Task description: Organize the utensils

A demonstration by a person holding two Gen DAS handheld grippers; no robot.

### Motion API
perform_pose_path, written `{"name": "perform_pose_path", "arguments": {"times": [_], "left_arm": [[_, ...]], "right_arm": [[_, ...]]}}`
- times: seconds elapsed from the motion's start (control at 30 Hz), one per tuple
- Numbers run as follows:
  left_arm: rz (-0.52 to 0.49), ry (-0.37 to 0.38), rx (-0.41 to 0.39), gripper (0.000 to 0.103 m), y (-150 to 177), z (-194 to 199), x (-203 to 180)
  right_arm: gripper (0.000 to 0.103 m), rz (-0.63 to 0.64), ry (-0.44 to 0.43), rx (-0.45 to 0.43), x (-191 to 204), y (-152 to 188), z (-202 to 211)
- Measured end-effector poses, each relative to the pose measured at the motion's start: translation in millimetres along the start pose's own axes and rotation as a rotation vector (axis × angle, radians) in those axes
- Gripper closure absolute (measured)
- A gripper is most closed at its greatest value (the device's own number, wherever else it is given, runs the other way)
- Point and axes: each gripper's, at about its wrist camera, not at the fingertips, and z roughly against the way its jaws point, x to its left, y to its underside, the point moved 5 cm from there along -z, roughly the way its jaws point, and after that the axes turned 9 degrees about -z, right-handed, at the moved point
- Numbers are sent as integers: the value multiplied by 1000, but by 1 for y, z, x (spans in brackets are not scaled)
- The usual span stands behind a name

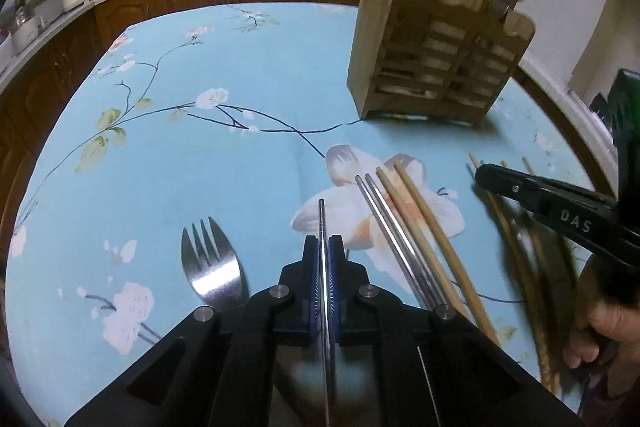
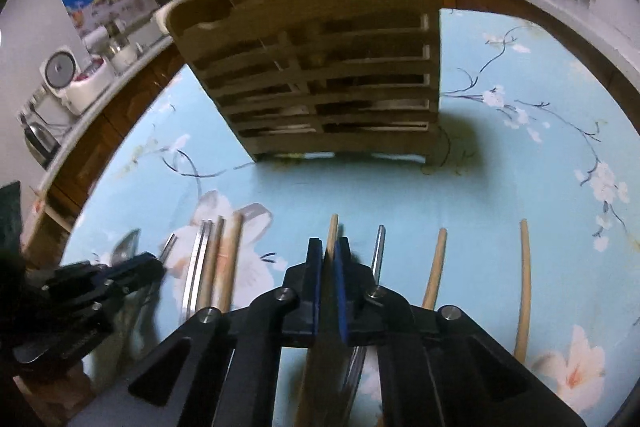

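A: Start big. What carries everything?

B: The counter (image 1: 248,75), under a blue flowered cloth. At one o'clock in the left wrist view stands the slatted wooden holder (image 1: 432,67), upright, well apart from the loose utensils; I judge it the place they are meant to end up.

A: And the utensils?

B: They lie flat in rows pointing toward the holder, so each can be pinched by its end. A fork (image 1: 210,267) at nine o'clock, steel chopsticks (image 1: 394,239) touching wooden chopsticks (image 1: 424,227) at three o'clock.

A: The claws?

B: The left claw (image 1: 325,247) is clamped on a thin metal utensil (image 1: 321,219), its handle jutting toward twelve. The right claw (image 2: 329,251) is clamped on a wooden chopstick (image 2: 333,227), tip toward twelve, with a steel chopstick (image 2: 379,243) just beside it.

A: Why so low?

B: Probably to leave the tips free for dropping in.
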Motion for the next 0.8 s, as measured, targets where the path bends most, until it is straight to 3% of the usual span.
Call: {"name": "perform_pose_path", "arguments": {"times": [0.33,0.5,0.8], "left_arm": [[89,91,-184,100,-6,84,11],[86,111,-277,100,-9,127,7],[66,129,-356,100,-1,168,5]], "right_arm": [[98,-10,-100,-144,7,-13,82],[98,-8,-128,-219,17,-18,117],[98,-3,-160,-326,21,-34,160]]}}
